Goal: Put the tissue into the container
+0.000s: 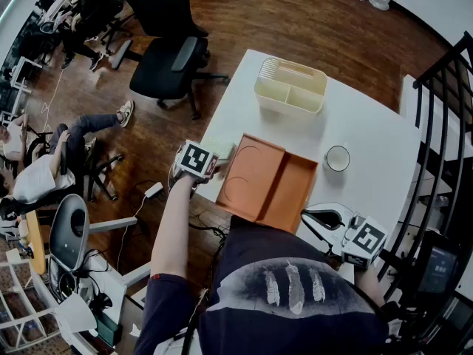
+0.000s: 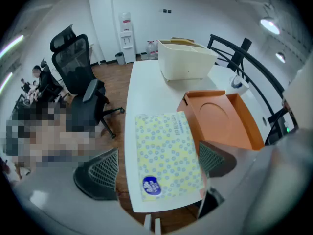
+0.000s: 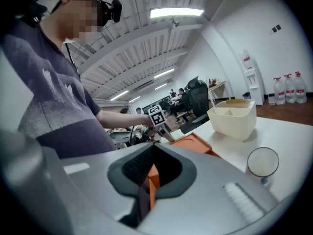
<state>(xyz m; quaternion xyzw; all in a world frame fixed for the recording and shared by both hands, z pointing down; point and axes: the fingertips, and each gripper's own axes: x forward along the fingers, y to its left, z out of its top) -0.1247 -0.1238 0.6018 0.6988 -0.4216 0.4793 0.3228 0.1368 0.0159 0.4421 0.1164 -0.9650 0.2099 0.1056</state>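
Tissue pack (image 2: pixel 168 153) lies flat, pale yellow, blue-dotted

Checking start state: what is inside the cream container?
The cream container shows only dividers; compartments look empty. Its near wall hides part of the bottom. The tissue pack lies outside.

Setting: open-plan office. Evidence: black swivel office chairs (image 1: pixel 174 65) on a wood-plank floor (image 1: pixel 295 21); seated people (image 1: pixel 44 172) at desks along one side; water dispenser (image 2: pixel 127 35) against a white wall, water bottles (image 3: pixel 288 89) near it; strip lights (image 3: pixel 176 12) under an exposed ceiling; white counter (image 1: pixel 369 146) beside a black railing (image 1: pixel 443 87).
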